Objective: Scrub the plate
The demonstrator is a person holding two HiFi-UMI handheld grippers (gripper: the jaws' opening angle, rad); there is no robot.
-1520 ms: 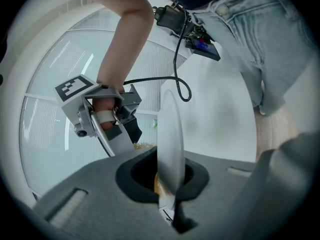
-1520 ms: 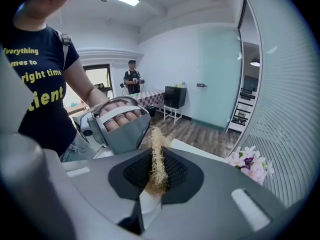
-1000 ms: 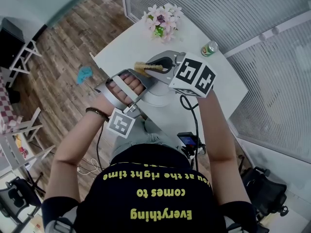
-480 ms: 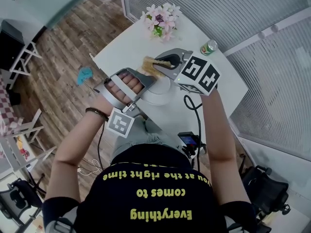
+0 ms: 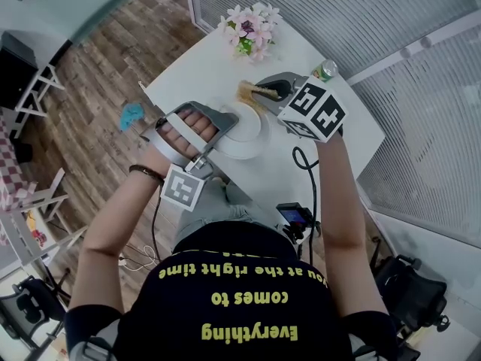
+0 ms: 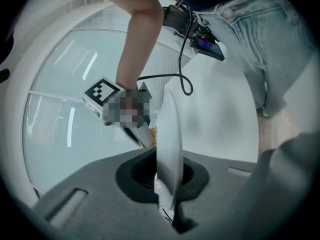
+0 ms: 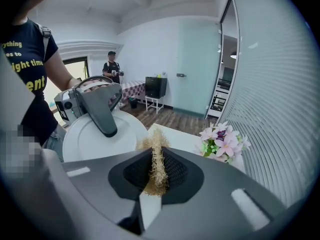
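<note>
My left gripper [image 5: 224,124] is shut on the near rim of a white plate [image 5: 242,134] and holds it tilted above the white table [image 5: 195,70]. In the left gripper view the plate [image 6: 169,144] stands edge-on between the jaws of my left gripper [image 6: 167,186]. My right gripper [image 5: 261,93] is shut on a straw-coloured fibre scrubber [image 5: 247,90] at the plate's far rim. In the right gripper view the scrubber [image 7: 157,160] sticks out of my right gripper [image 7: 154,176] beside the plate [image 7: 95,143]. I cannot tell whether it touches.
Pink flowers [image 5: 251,30] stand at the table's far end, and a green can [image 5: 325,71] sits near the right edge by the slatted wall. A cable and a small device [image 5: 294,216] hang at the table's near side. A person [image 7: 111,67] stands far off.
My right gripper has carried the scrubber up and to the right, from over the plate's middle to its far rim, so more of the plate shows. The left gripper has hardly moved.
</note>
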